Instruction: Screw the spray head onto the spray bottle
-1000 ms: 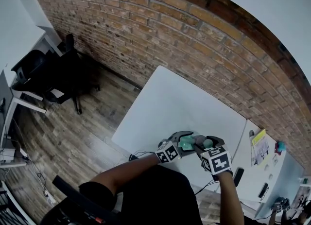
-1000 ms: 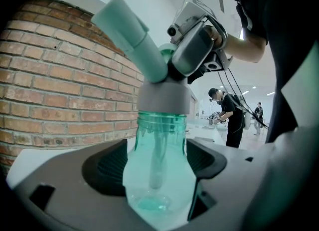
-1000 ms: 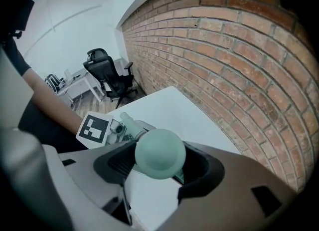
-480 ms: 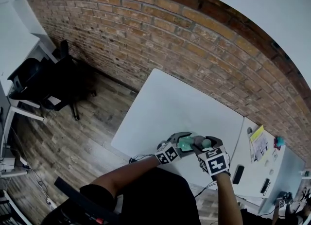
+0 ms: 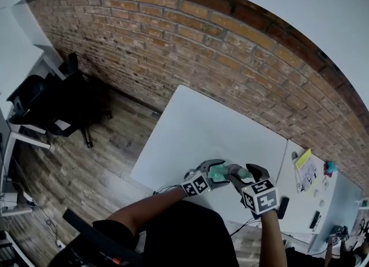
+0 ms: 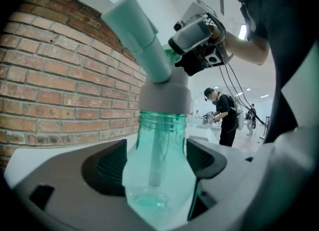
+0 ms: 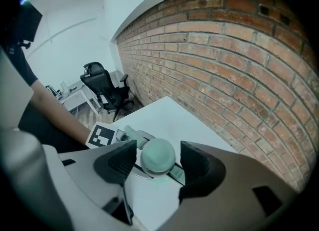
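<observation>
- Low centre of the head view, closest in: two forearms reaching out from a dark-clad body, a marker cube on each tool.
- Left gripper (image 5: 214, 169) clenched on the clear green spray bottle (image 5: 219, 172). In the left gripper view, ribbed pads (image 6: 110, 167) pressed against both flanks of the bottle's body, with a dip tube visible inside.
- Bottle held up off the white table (image 5: 196, 127), above its near edge, just right of the left marker cube.
- Spray head (image 6: 142, 35) on the bottle's neck. Grey collar (image 6: 164, 94) seated over the neck, one thread ridge showing just beneath it. Pale green nozzle slanting toward the upper left of the left gripper view.
- Right gripper (image 5: 245, 173) released, coming in from the right of the head view. In its own view, jaws standing either side of the spray head's rounded end, a narrow gap at each pad and no squeeze.
- Beyond the tools: bare tabletop running up to the brick wall (image 5: 230, 46).
- Right edge of the head view: a second table (image 5: 337, 196) carrying a yellow item (image 5: 307, 169) and small dark objects.
- Left of the head view: wood-plank floor (image 5: 98, 162), then a black office chair (image 5: 63, 96) by the wall.
- Far back in the left gripper view, right of centre: another person (image 6: 225, 115) standing, dressed in dark clothes.
</observation>
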The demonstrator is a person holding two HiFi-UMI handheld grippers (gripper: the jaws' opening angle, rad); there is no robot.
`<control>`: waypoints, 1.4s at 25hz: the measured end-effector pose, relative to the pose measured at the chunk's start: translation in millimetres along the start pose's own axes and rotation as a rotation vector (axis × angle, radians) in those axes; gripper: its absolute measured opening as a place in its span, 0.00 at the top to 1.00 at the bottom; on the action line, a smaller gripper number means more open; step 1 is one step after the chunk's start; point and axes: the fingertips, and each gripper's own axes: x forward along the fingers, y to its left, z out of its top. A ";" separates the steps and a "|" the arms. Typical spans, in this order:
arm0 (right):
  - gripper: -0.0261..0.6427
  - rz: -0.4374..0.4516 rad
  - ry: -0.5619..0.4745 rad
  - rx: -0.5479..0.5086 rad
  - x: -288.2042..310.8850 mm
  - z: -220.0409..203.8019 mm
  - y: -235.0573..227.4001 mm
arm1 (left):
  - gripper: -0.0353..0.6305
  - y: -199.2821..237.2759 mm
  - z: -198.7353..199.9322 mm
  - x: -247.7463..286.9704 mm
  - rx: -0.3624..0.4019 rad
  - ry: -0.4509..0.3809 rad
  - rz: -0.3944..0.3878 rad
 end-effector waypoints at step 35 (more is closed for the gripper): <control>0.95 -0.390 -1.157 0.418 -197.0 -2.0 10.4 | 0.94 37.7 153.6 -212.8 -0.037 -0.316 0.325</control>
